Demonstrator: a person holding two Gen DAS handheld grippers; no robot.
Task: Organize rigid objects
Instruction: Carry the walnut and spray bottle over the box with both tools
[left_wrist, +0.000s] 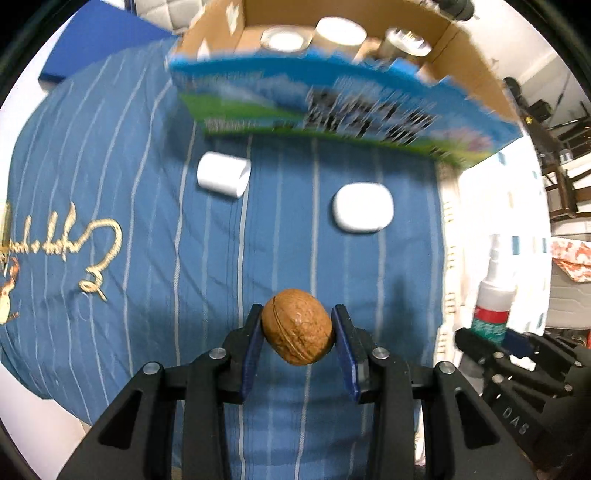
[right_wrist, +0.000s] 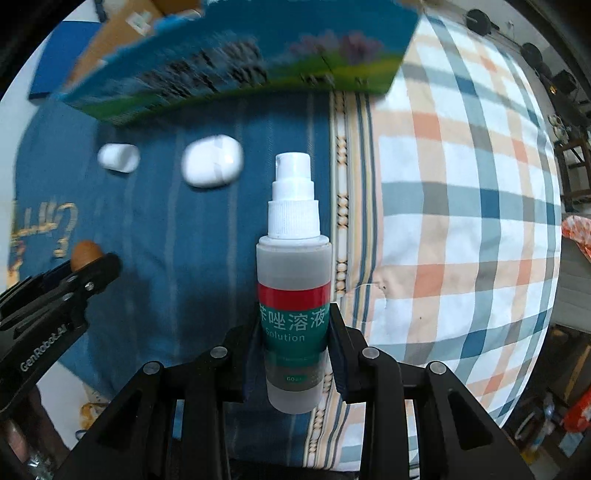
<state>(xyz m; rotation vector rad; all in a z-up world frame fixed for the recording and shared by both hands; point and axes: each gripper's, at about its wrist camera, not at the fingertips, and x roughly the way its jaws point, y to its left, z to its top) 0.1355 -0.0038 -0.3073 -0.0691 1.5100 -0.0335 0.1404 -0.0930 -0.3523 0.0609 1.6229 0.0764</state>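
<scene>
My left gripper (left_wrist: 297, 325) is shut on a brown walnut (left_wrist: 297, 326) and holds it above the blue striped cloth (left_wrist: 147, 240). My right gripper (right_wrist: 293, 332) is shut on a small spray bottle (right_wrist: 293, 288) with a white pump, red band and green label, held upright. The bottle also shows in the left wrist view (left_wrist: 493, 295), and the walnut in the right wrist view (right_wrist: 84, 254). A white cylinder (left_wrist: 223, 179) and a white rounded case (left_wrist: 362, 207) lie on the cloth ahead. Behind them stands an open cardboard box (left_wrist: 332, 92) with a blue and green printed front.
Inside the box are several round containers (left_wrist: 338, 31). A plaid blanket (right_wrist: 461, 221) covers the bed to the right of the blue cloth. Dark furniture (left_wrist: 561, 155) stands at the far right.
</scene>
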